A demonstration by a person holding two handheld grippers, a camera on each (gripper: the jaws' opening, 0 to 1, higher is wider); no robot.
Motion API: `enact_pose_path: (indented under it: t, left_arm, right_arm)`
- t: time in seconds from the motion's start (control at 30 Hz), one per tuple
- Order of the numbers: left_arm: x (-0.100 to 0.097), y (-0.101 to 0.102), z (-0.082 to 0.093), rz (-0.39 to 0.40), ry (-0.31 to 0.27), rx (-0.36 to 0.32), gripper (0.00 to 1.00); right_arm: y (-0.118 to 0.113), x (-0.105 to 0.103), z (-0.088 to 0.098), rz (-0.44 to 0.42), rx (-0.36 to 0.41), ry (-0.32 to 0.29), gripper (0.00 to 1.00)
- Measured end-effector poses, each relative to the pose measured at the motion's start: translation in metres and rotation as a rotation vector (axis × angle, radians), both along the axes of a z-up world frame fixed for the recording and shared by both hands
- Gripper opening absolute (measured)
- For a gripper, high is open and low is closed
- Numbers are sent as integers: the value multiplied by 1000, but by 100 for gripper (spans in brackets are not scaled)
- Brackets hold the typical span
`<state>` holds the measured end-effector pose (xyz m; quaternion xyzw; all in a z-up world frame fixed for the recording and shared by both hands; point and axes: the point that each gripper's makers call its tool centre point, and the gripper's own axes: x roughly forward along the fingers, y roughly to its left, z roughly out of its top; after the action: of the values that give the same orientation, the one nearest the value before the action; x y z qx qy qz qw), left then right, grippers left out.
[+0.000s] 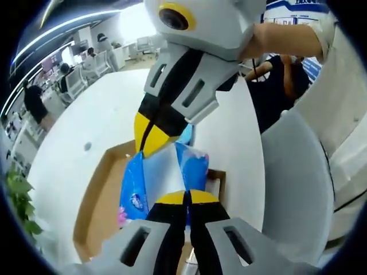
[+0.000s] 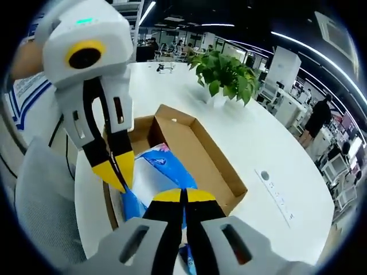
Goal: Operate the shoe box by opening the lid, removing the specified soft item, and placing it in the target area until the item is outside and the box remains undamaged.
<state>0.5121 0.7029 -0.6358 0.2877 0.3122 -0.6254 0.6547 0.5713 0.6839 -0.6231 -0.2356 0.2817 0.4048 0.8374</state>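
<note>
Fingers of left gripper (image 1: 186, 197) and right gripper (image 2: 184, 196) closed on blue soft pack (image 2: 166, 166) above open shoe box (image 2: 221, 172) on counter (image 2: 269, 149); removal step; next: lift clear, carry to target

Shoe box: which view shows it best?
Right gripper view. The open cardboard shoe box shows its long wall, far end and inside. The left gripper view has it largely hidden behind the blue soft pack and both grippers' jaws.
</note>
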Motion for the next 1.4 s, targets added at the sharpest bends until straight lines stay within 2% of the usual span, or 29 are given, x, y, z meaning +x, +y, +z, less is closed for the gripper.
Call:
enact_pose_path:
  t: [0.4, 1.03, 1.4]
  left_arm:
    - [-12, -40, 15, -50, -28, -23, 0]
    - [-26, -117, 19, -137, -40, -49, 0]
    - [-27, -159, 17, -175, -52, -53, 0]
  right_arm:
    - [-38, -11, 14, -46, 7, -12, 0]
    - [-117, -23, 18, -152, 22, 6, 0]
    - [-166, -26, 17, -210, 33, 25, 0]
